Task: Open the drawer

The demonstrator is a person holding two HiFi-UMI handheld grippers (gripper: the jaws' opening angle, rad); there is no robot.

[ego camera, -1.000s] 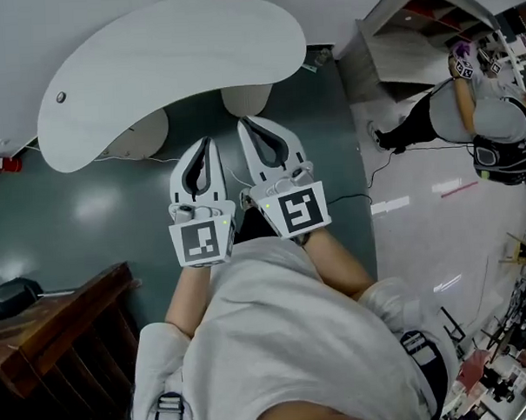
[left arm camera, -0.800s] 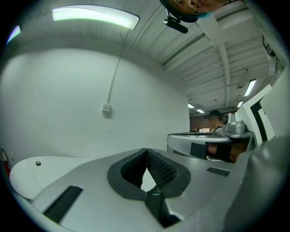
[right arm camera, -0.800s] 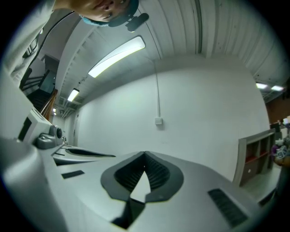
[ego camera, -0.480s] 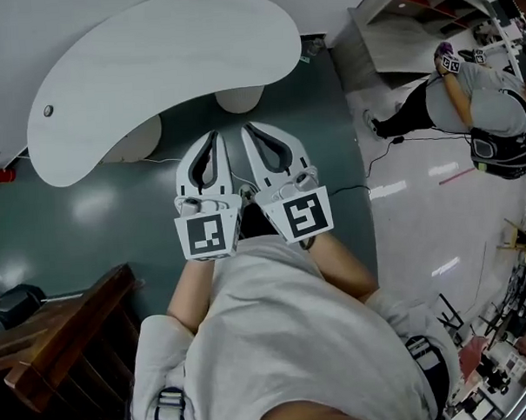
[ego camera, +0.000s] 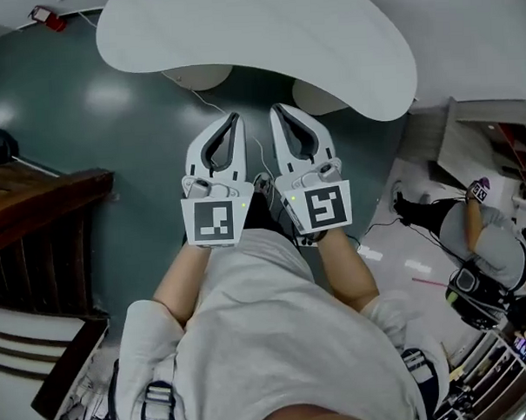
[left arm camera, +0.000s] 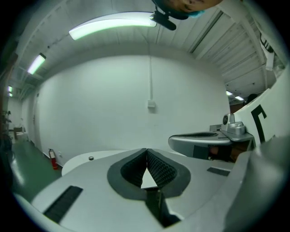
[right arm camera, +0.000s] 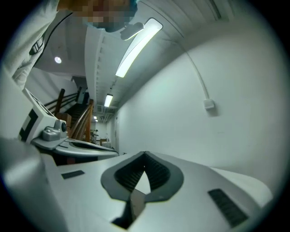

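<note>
No drawer shows in any view. My left gripper [ego camera: 235, 117] and right gripper [ego camera: 274, 109] are held side by side in front of my chest, over a dark green floor, pointing toward a white curved table [ego camera: 264, 31]. Both are shut with nothing between the jaws. In the left gripper view the ribbed pads meet at the tip of the left gripper [left arm camera: 146, 149], facing a bare white wall. The right gripper view shows the right gripper [right arm camera: 145, 154] the same way, tips together and nothing held.
The table stands on two white pedestals [ego camera: 196, 75], with a thin cable [ego camera: 208, 103] on the floor beneath. A dark wooden staircase [ego camera: 37, 223] rises at the left. Another person [ego camera: 482, 239] bends over on the pale floor at the right. A red extinguisher [ego camera: 47, 16] sits by the far wall.
The head view has swung: the table has slid right and up in the frame, the staircase fills more of the left. Both grippers stay side by side and shut.
</note>
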